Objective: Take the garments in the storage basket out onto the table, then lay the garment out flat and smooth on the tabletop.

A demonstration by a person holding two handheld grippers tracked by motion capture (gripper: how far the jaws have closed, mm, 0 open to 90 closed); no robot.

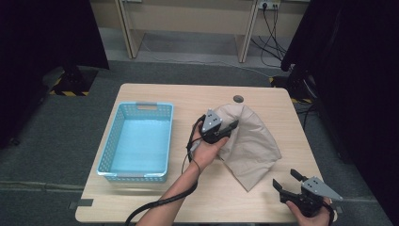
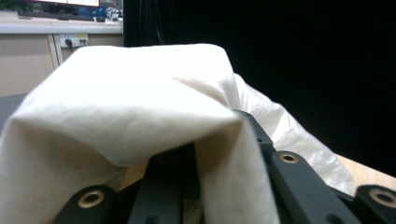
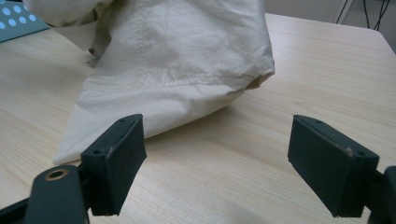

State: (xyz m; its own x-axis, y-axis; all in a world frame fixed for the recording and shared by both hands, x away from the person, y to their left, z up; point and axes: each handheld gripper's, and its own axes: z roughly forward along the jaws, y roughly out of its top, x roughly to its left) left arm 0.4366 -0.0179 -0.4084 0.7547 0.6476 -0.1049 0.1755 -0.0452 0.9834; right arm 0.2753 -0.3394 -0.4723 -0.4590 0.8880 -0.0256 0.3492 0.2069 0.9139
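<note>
At the bottom right of the high view, we see the right gripper [image 1: 287,181] with its 2 jaws wide apart and nothing between them. Just above it, in the middle, the beige cloth [image 1: 251,141] lies on the table [image 1: 211,197], with 1 part lifted. The left gripper [image 1: 225,129] has that lifted cloth draped over its jaws; we cannot tell if they pinch it. The blue basket [image 1: 136,174] sits at the left.

1 beige cloth [image 1: 251,141], 1 blue basket [image 1: 109,162], 1 table [image 1: 207,197], 2 tongs (1 per hand).
</note>
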